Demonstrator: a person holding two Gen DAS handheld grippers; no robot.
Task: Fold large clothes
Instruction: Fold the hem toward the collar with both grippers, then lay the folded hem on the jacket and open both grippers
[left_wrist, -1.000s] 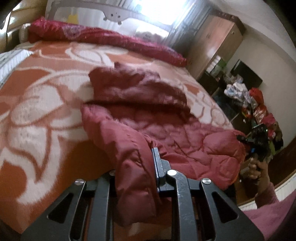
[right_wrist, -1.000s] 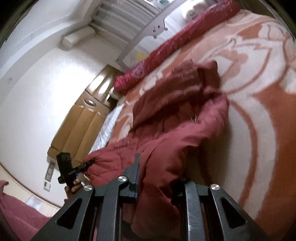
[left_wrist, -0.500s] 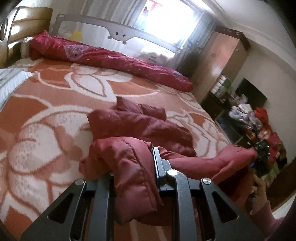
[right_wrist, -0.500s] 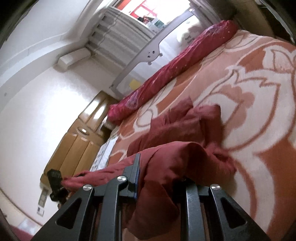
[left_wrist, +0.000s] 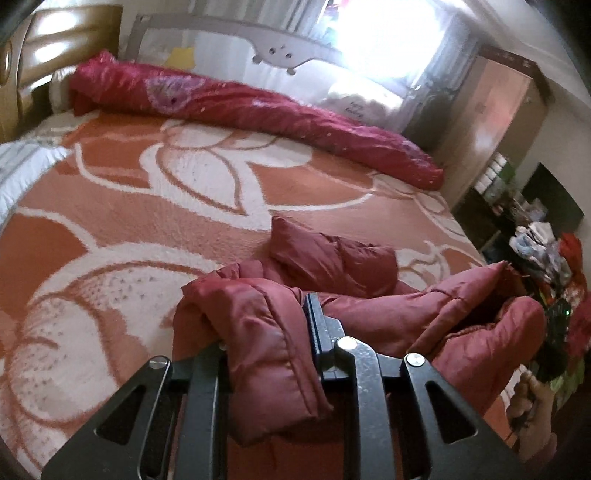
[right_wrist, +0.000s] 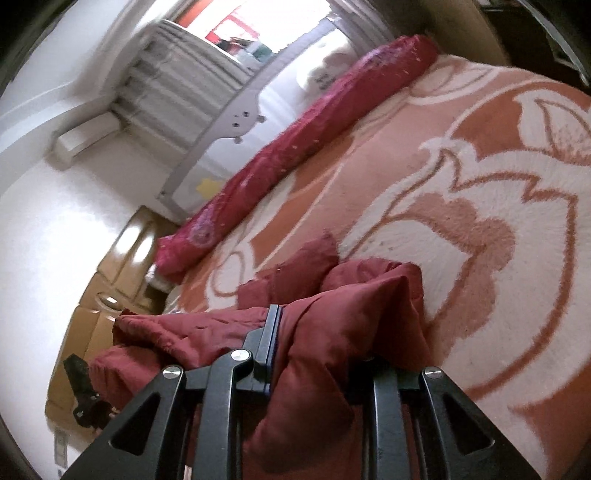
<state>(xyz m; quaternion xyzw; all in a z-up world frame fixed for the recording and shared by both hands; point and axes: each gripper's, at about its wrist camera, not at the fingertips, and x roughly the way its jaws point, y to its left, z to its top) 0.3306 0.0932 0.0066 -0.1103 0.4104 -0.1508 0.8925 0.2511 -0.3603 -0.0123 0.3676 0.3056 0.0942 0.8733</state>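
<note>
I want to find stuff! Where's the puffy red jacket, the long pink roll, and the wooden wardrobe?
puffy red jacket (left_wrist: 266, 343), left wrist view, padded edge clamped in front
long pink roll (left_wrist: 236, 107), left wrist view, its middle
wooden wardrobe (left_wrist: 495, 122), left wrist view, its door

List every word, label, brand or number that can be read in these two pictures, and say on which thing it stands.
No text can be read.
White cushion by the window: dark marks, perhaps writing, too blurred.
Boxes on the shelf beside the wardrobe: labels too small.
Maroon padded jacket, held in both tools: no label shows.
Orange floral blanket: pattern only.
</note>
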